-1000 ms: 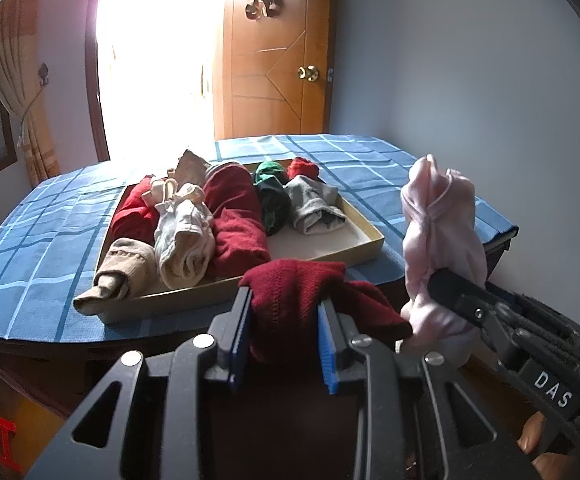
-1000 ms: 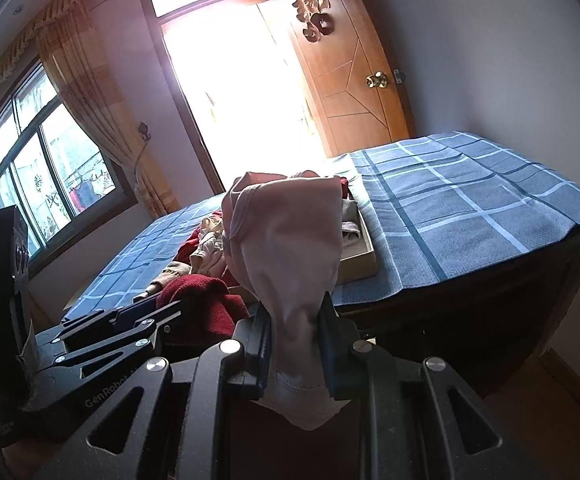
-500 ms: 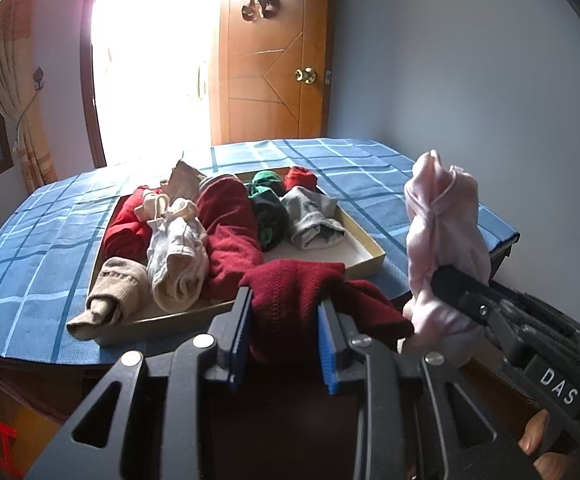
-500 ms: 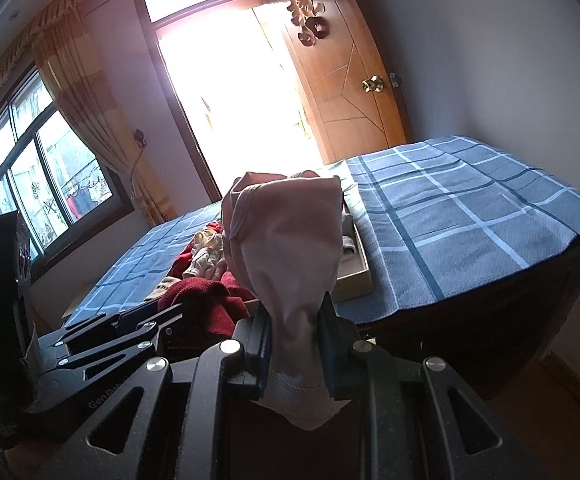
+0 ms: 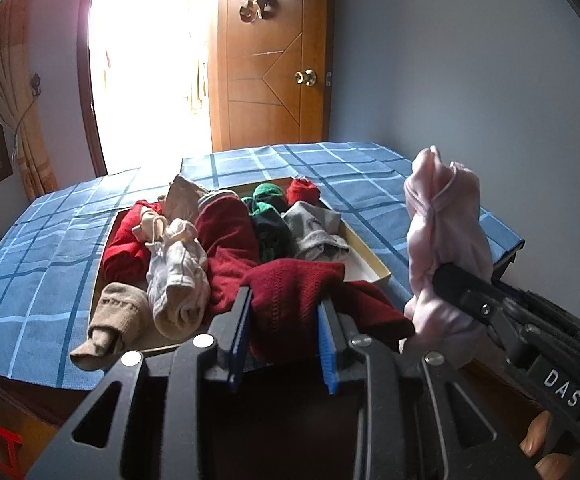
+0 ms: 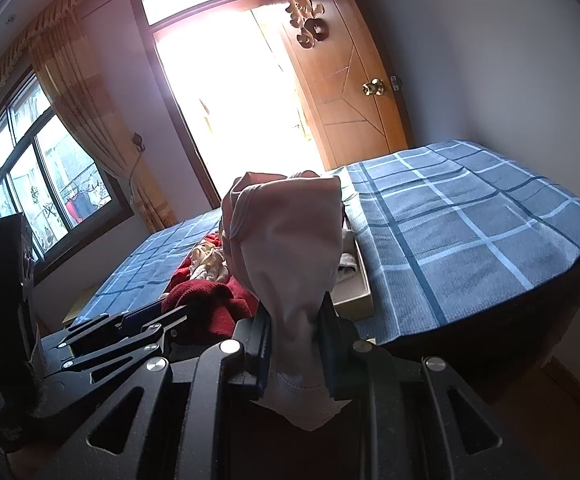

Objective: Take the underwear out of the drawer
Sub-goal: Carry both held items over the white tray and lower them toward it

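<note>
My left gripper is shut on dark red underwear, which bulges between its blue pads and hangs off in front of the drawer. My right gripper is shut on pale pink underwear, bunched upright above the pads; in the left wrist view this pink underwear stands at the right. The shallow wooden drawer lies on the blue checked cloth and holds several rolled garments: red, cream, beige, green and grey. Both grippers hover just in front of the drawer's near edge.
The table's near edge drops to dark wood below. A wooden door and a bright doorway stand behind the table, a curtained window at the left. A person's fingers show at the lower right.
Both grippers have drawn slightly back and up from the drawer, each keeping its garment. The table and drawer sit a little lower and farther off in both views.
</note>
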`<state>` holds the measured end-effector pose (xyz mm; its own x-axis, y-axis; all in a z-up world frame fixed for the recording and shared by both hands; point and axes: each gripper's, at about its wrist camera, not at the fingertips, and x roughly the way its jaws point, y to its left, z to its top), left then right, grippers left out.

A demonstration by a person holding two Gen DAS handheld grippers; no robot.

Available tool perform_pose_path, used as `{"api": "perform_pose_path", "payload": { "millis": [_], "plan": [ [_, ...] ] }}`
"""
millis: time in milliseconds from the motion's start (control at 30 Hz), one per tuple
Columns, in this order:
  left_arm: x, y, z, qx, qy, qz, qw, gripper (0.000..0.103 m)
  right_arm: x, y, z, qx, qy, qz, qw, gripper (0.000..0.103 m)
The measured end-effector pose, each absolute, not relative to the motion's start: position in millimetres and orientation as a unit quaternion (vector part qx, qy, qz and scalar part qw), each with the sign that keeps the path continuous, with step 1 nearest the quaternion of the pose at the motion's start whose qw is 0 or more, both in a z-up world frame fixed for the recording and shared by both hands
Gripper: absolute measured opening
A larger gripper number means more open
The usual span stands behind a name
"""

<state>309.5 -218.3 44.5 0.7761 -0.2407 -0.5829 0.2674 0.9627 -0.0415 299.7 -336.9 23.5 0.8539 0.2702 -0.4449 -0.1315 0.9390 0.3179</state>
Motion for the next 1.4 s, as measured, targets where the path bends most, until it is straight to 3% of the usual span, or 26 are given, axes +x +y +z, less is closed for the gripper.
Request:
{"api": "perform_pose_path", "payload": {
  "millis": [1400],
  "plan": [
    [364,-221,50,0.019,0.319,-0.128,0.939,0.029,353,-332,40,0.137,0.255,0.104,0.952,0.023]
  ]
}}
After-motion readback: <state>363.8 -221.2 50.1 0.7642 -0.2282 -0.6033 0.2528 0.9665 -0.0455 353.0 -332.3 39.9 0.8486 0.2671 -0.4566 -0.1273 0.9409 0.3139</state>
